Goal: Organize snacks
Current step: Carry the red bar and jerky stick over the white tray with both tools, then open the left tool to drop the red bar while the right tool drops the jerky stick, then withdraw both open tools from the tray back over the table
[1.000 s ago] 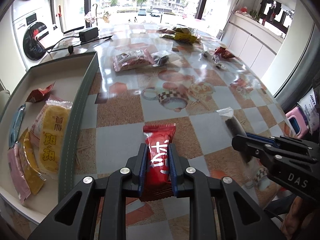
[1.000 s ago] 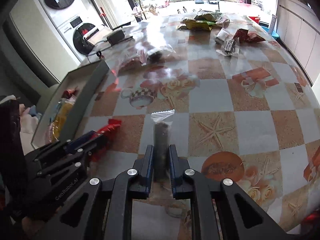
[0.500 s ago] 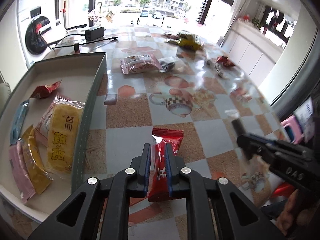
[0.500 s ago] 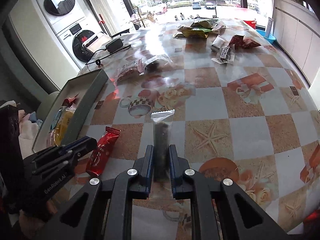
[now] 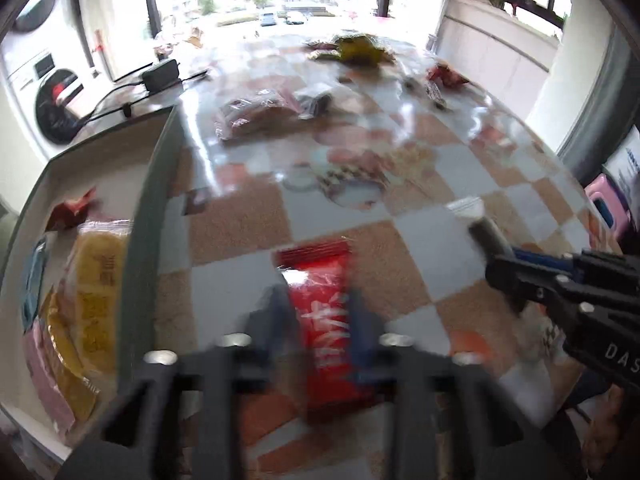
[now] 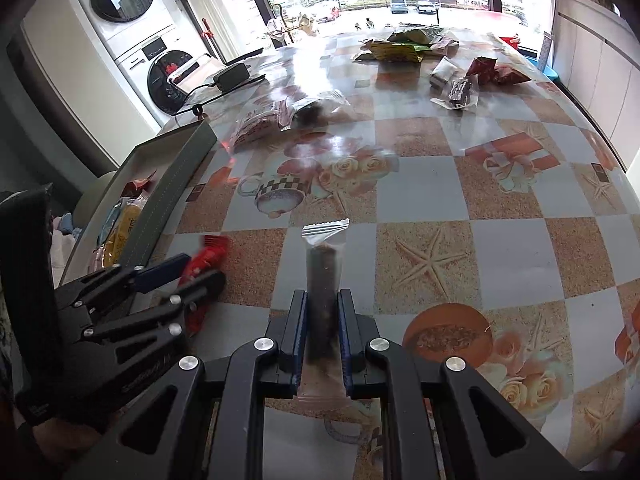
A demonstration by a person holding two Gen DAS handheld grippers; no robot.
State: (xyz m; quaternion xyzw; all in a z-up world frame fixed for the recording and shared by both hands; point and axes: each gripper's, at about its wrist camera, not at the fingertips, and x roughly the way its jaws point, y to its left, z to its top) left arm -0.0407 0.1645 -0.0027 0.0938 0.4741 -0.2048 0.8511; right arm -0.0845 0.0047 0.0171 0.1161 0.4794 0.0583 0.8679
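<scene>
Each camera sits on a gripper and looks forward and down along its two fingers, close over the table [image 6: 520, 196].

The left wrist view looks across the table toward the bright windows. The tray [image 5: 148, 216] is at its left edge, and the right gripper [image 5: 496, 268] pokes in from the right. This picture is blurry.

The right wrist view faces much the same way. It shows the left gripper [image 6: 200, 270] at its left. Both views share the tray, the checkered tabletop and the far snacks [image 6: 400, 46].
</scene>
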